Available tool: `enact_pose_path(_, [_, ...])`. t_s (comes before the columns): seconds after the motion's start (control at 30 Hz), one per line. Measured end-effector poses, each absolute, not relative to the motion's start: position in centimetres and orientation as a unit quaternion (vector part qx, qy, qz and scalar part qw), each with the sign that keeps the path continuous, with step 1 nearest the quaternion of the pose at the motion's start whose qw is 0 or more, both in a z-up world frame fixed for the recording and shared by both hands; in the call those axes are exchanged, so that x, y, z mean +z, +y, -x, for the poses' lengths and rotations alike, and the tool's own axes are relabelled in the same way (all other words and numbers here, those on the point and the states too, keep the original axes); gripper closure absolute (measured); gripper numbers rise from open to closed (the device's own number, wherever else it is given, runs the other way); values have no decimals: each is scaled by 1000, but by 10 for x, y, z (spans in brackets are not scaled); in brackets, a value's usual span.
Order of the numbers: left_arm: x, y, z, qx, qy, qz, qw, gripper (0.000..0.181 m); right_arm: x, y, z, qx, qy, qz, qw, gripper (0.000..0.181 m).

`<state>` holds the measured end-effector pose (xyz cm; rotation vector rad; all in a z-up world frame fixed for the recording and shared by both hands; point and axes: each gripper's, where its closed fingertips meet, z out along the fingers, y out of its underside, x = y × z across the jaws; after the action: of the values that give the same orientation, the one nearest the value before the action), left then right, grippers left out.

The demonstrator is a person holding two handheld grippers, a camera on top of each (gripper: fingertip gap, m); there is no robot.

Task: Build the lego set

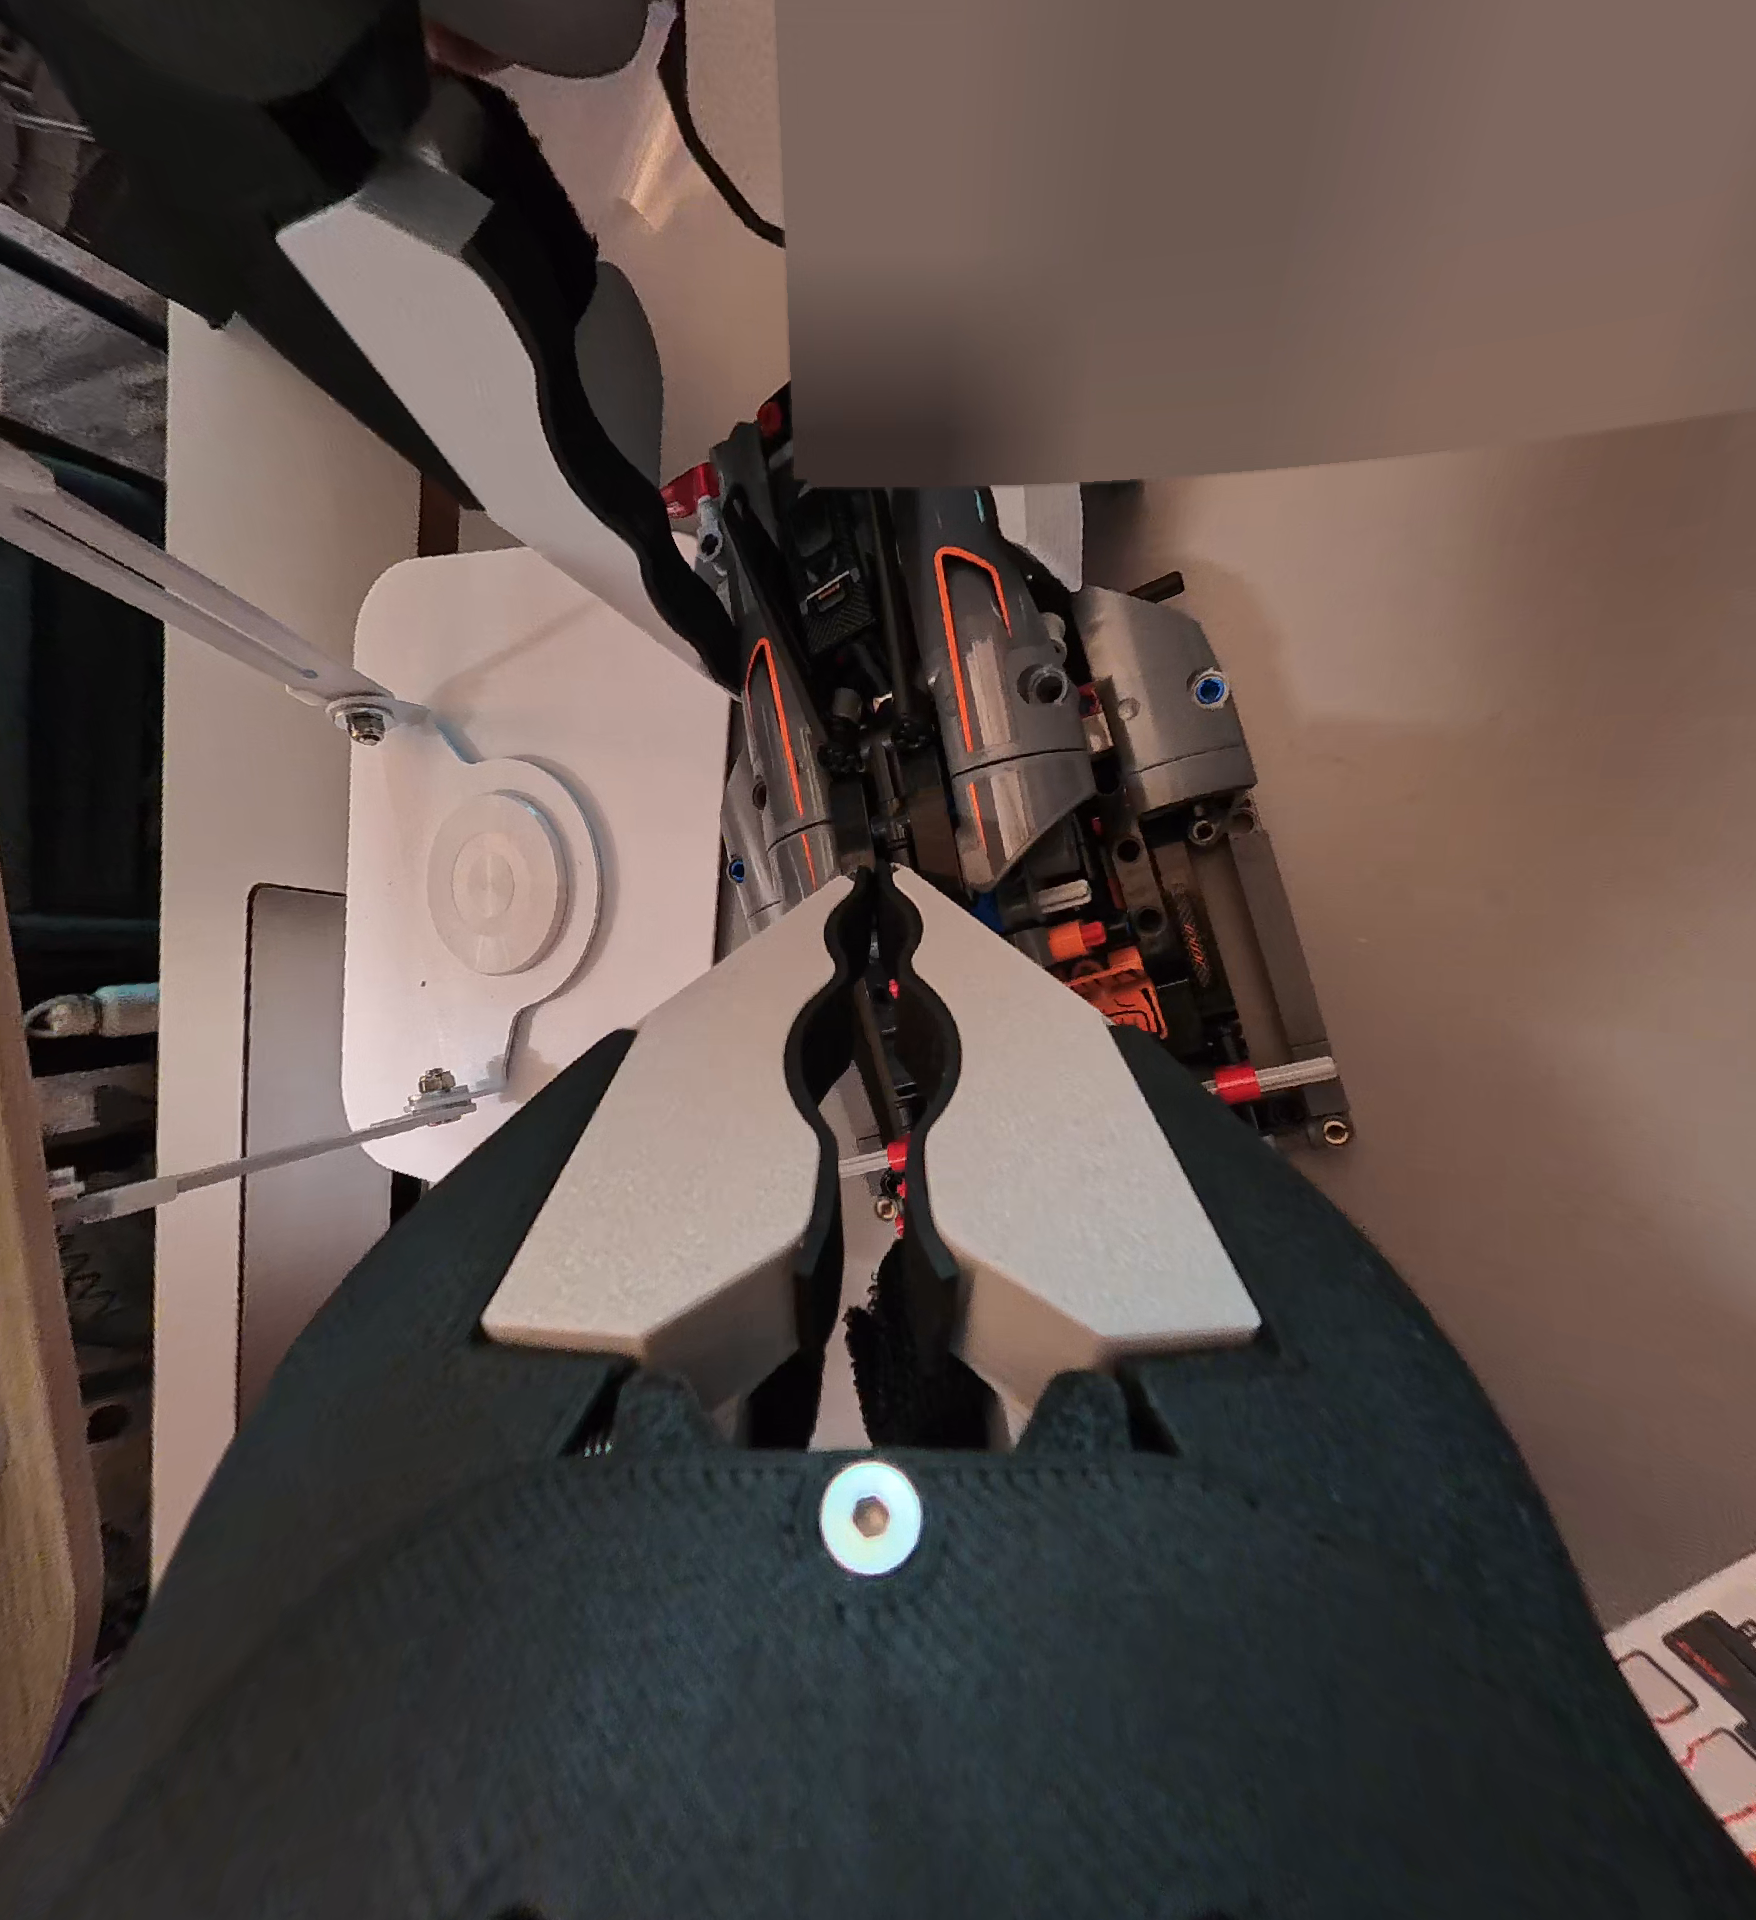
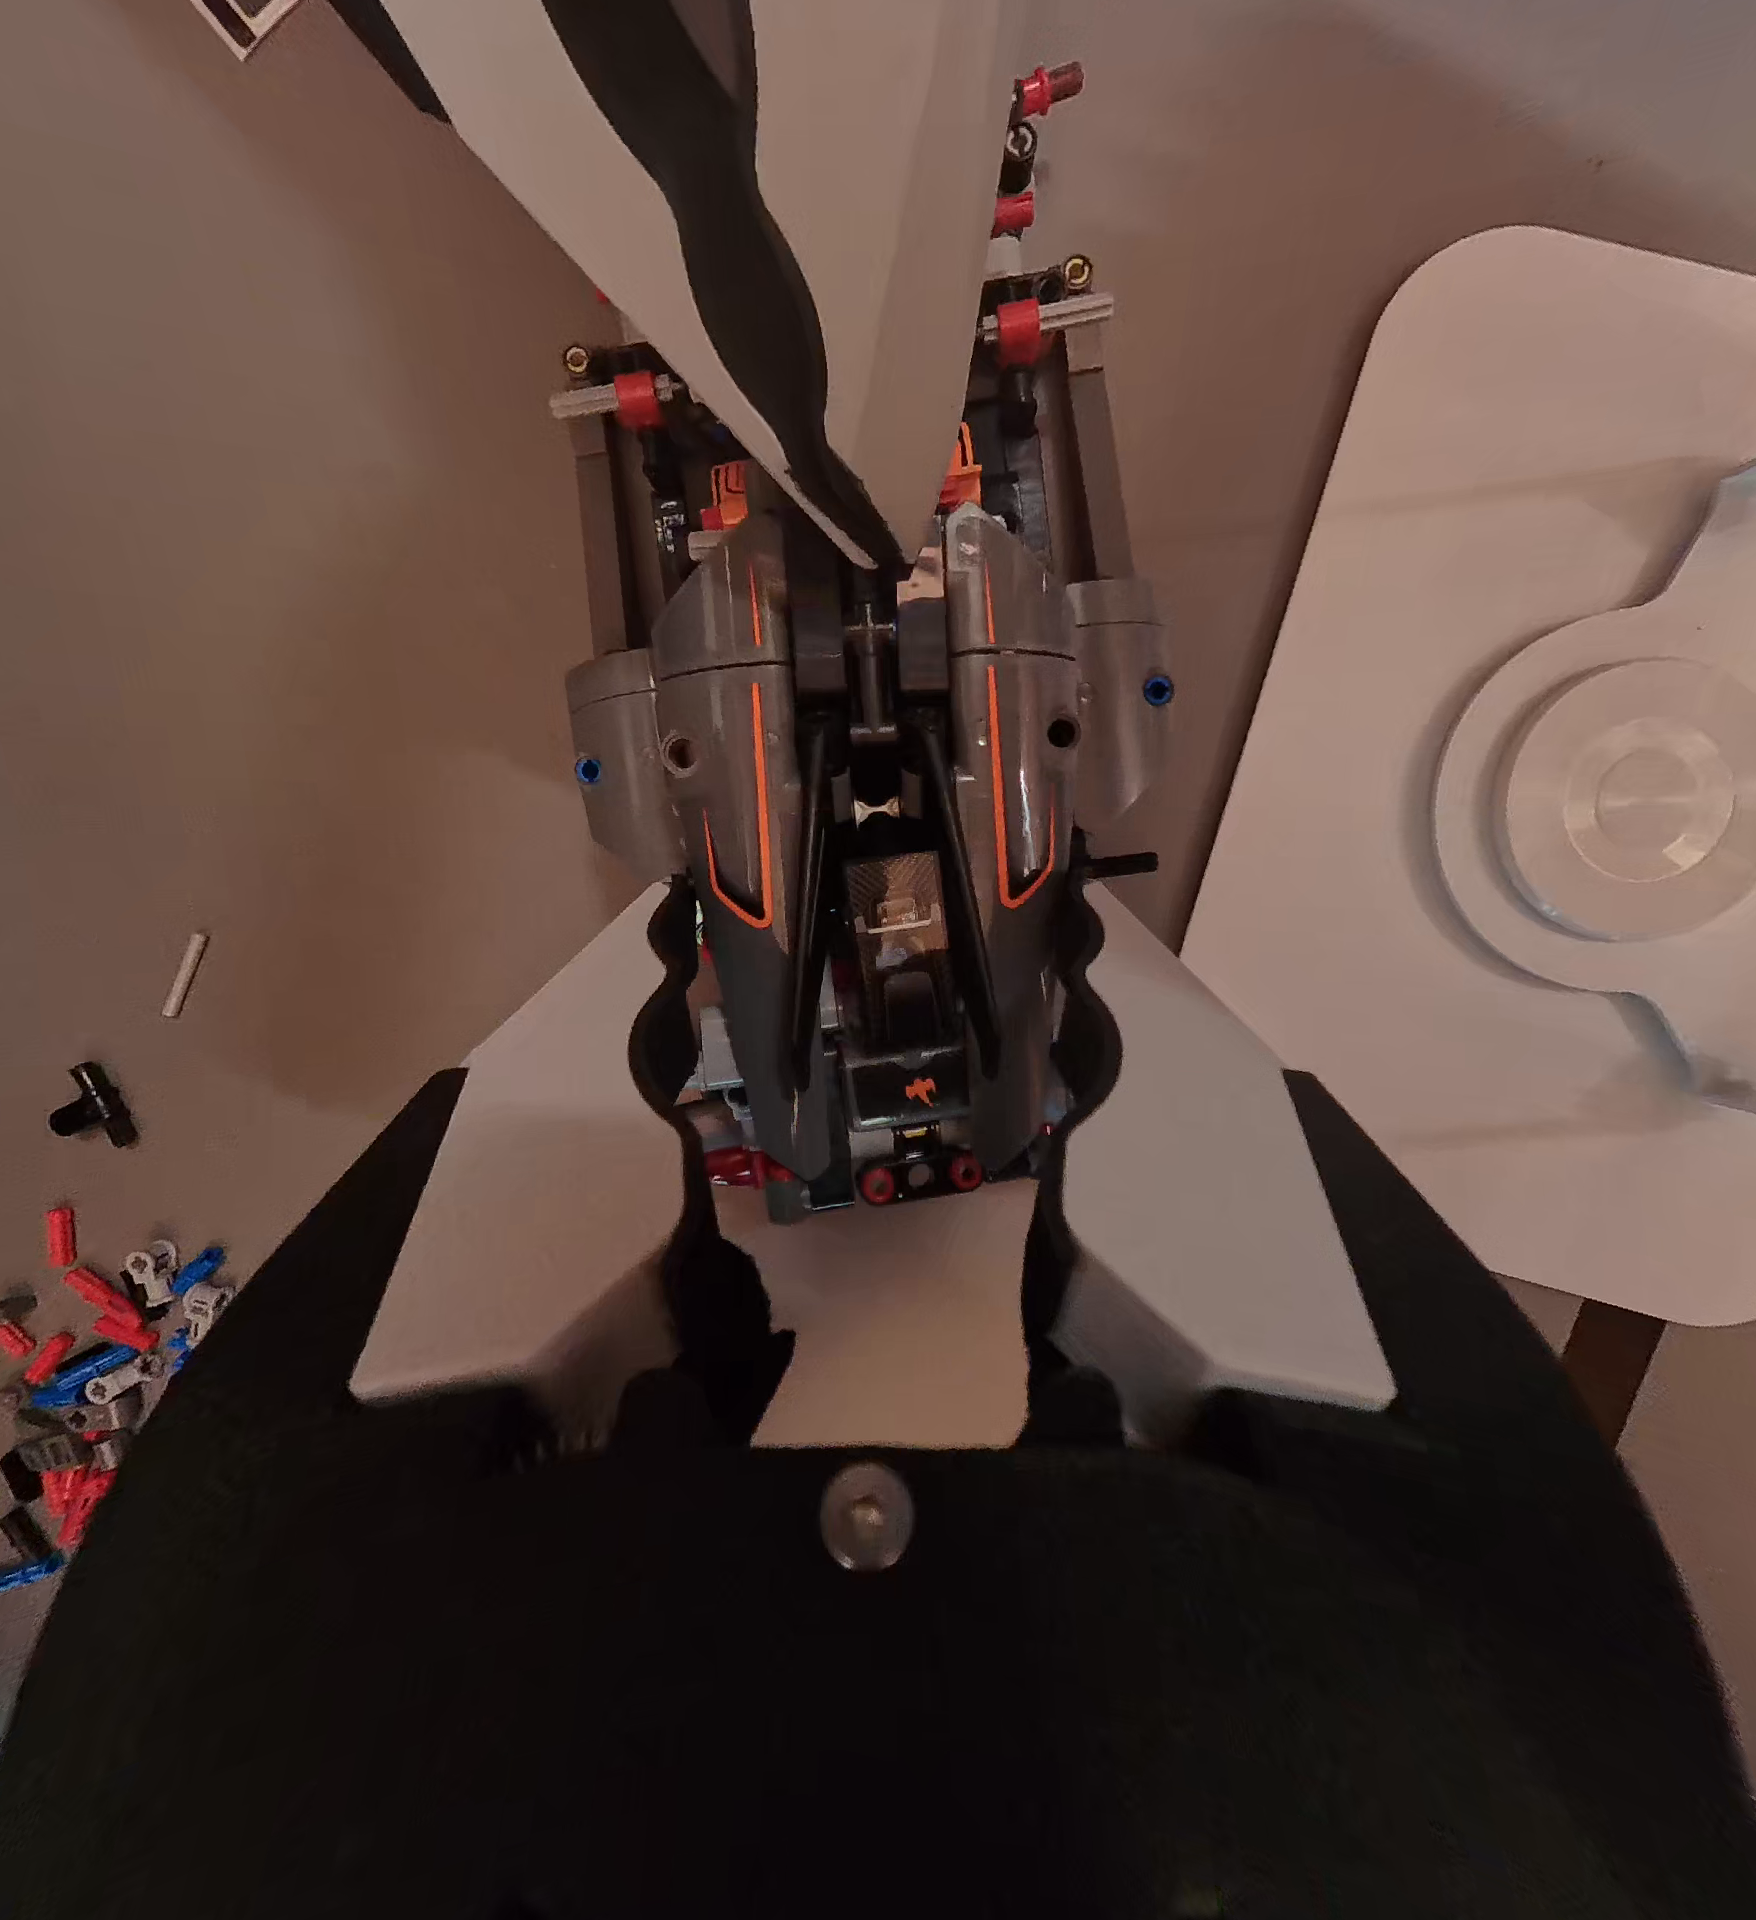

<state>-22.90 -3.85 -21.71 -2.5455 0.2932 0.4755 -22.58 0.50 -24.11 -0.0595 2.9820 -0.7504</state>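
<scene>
The lego model [image 2: 874,831] is a dark grey vehicle with orange stripes, lying on the beige table. It also shows in the left wrist view [image 1: 999,727]. My right gripper [image 2: 874,914] is shut on its near end, one finger against each side. One right finger [image 1: 645,582] shows in the left wrist view, touching the model. My left gripper [image 1: 874,878] is closed with its tips at the model's middle, and a thin black rod [image 1: 884,1060] runs between its pads. In the right wrist view it [image 2: 879,556] comes in from the top.
A pile of small red, blue and grey lego parts [image 2: 74,1392] lies at the left, with a black connector [image 2: 95,1107] and a pale axle [image 2: 185,974] nearby. A white stand plate with a metal disc [image 2: 1632,790] lies beside the model. A printed sheet [image 1: 1747,1704] lies at the lower right. The gap from one gripper's tips to the other's is roughly 6 centimeters. To reach the pale axle [image 2: 185,974] in a straight line is about 15 centimeters for my right fingers, about 20 centimeters for my left.
</scene>
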Motion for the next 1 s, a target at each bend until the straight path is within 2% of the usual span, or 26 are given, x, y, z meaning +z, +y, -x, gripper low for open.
enact_pose_path(0.8, [-225,-41,231,202,94,934,280,181,-241,4,227,-221,973,22,56,114])
enact_pose_path(1.0, [-225,-43,232,163,71,942,285,181,-239,3,227,-215,974,20,69,114])
